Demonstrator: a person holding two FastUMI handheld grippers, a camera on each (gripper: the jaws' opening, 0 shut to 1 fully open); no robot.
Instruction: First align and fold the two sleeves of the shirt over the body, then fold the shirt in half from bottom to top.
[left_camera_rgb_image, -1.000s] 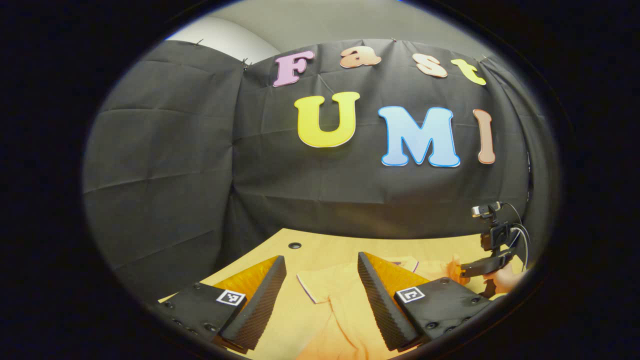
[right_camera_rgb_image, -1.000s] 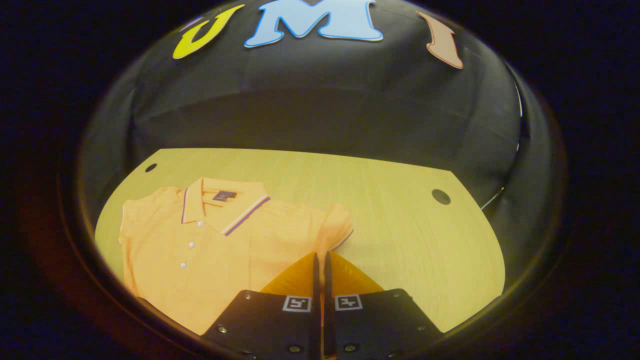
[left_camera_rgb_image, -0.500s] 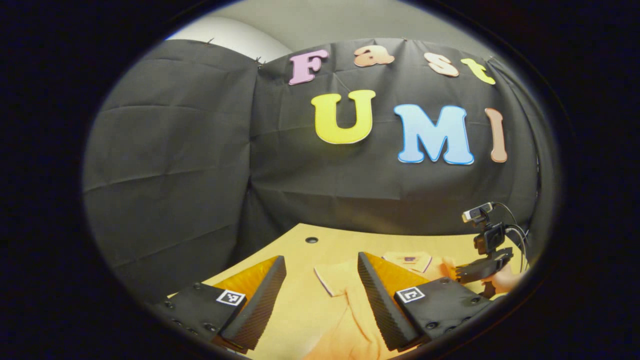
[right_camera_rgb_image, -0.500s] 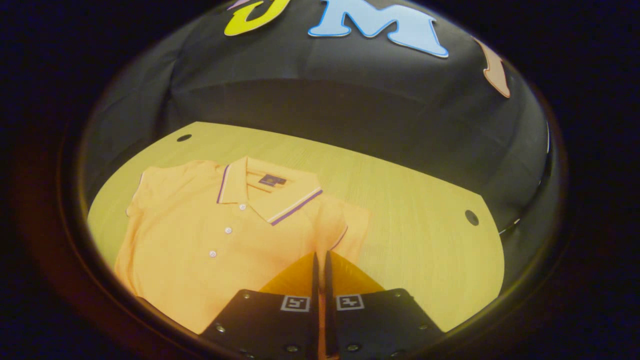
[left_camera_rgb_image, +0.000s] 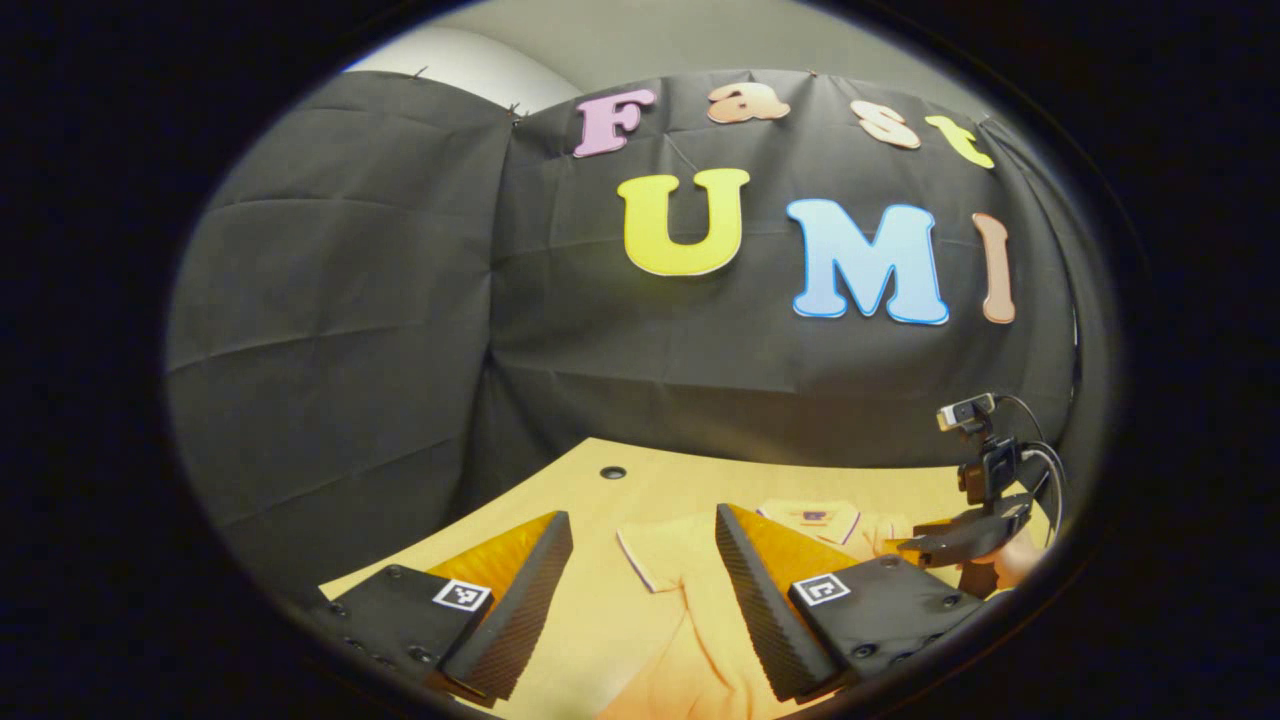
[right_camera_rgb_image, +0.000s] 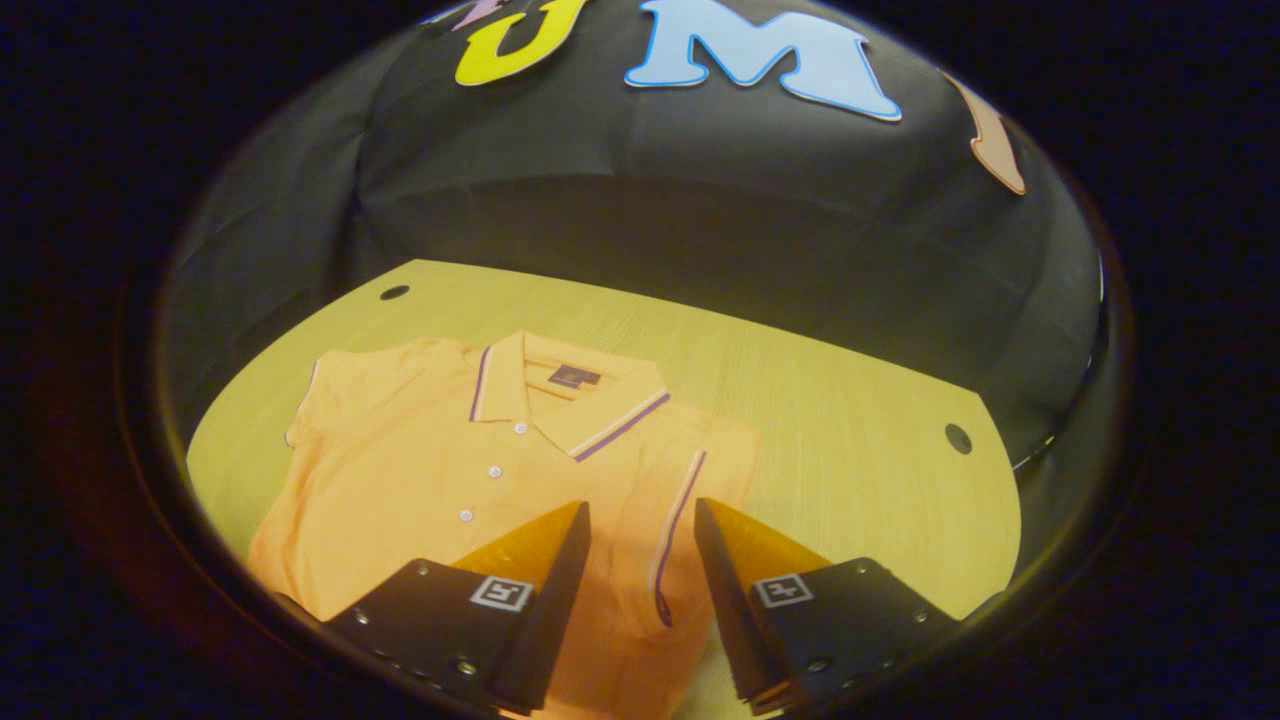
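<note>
Right gripper (right_camera_rgb_image: 640, 520) is now standing with fingers spread, where half a second ago they were pressed together on the polo shirt's right sleeve (right_camera_rgb_image: 690, 480); that sleeve is now lying folded inward over the body, its striped cuff running between the open fingers. Left gripper (left_camera_rgb_image: 642, 545) is barely shifting, hovering released above the left sleeve (left_camera_rgb_image: 660, 545), holding nothing.

The orange polo shirt (right_camera_rgb_image: 480, 490) is lying face up, collar toward the counter's (right_camera_rgb_image: 860, 440) far edge, body covering the left and middle of the counter and reaching toward the near edge. In the left gripper view the right gripper (left_camera_rgb_image: 915, 545) is showing at far right over the shirt, with a small camera (left_camera_rgb_image: 968, 412) on its mount.

Step in hand, by my reading: sleeve folding, right sleeve just let go, left sleeve not yet folded. Next move is probably calling for the left gripper to drop, pinch the left cuff edge and carry it inward to match the right one, without dragging the body cloth.
</note>
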